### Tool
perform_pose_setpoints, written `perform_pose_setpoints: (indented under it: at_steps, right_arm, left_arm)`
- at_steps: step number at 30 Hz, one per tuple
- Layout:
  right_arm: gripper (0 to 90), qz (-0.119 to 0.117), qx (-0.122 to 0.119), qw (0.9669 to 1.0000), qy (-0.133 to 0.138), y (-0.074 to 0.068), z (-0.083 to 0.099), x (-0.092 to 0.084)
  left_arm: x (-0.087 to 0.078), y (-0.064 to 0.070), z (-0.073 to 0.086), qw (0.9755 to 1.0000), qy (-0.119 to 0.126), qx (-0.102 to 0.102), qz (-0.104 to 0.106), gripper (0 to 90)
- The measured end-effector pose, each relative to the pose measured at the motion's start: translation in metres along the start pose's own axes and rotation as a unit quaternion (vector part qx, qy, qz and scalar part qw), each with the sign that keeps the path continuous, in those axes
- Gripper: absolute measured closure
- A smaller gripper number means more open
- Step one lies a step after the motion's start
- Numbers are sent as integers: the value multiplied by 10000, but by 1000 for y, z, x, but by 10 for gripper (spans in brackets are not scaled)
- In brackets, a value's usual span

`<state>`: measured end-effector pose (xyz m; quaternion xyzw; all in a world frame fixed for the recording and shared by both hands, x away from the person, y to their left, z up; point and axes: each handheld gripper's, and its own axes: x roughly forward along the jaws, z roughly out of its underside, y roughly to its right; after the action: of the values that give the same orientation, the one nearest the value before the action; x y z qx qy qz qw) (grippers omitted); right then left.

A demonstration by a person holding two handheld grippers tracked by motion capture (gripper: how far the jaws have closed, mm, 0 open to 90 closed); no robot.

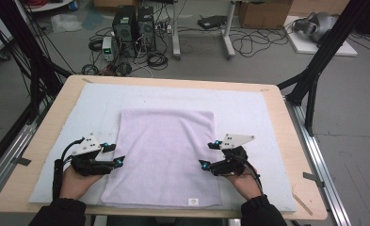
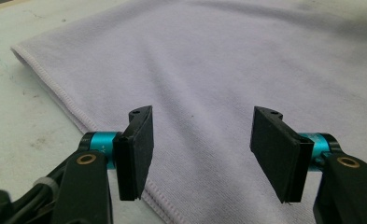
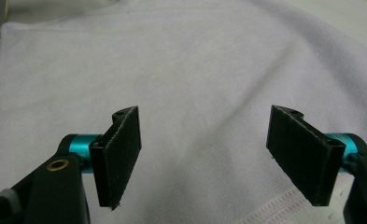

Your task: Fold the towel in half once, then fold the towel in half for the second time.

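Since the folded towel (image 1: 166,155) lay flat between them, the left gripper (image 1: 118,154) and right gripper (image 1: 207,154) stood apart, empty, straddling its side edges.

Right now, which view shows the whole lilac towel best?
The high view: the towel lies flat with all four edges and its small label visible. The left gripper view shows one hemmed edge and a corner of it; the right gripper view shows its surface and a hem near the jaws.
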<state>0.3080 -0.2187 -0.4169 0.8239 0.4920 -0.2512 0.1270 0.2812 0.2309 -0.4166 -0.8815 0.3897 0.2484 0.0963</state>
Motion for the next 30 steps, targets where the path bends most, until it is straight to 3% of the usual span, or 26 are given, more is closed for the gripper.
perform_pose_setpoints:
  at_steps: [7, 14, 19, 24, 30]
  right_arm:
    - [256, -93, 3, 9999, -77, 1, 1, 1]
    - [245, -49, 33, 9998, -193, 12, -6, -1]
    - [242, 40, 152, 9998, -153, 31, -14, -2]
    - [224, 211, 340, 9991, -164, 59, -26, -3]
    - [225, 481, 307, 9984, 53, 88, -48, -3]
  left_arm:
    - [-3, -3, 0, 10000, -34, -7, -27, 401]
    - [-3, -15, -9, 10000, -67, -8, -40, 400]
    - [3, -31, -28, 9998, -194, 64, -41, 408]
    - [7, -49, -54, 9999, -66, 124, 24, 420]
    - [17, -68, -71, 9998, 200, -29, -33, 433]
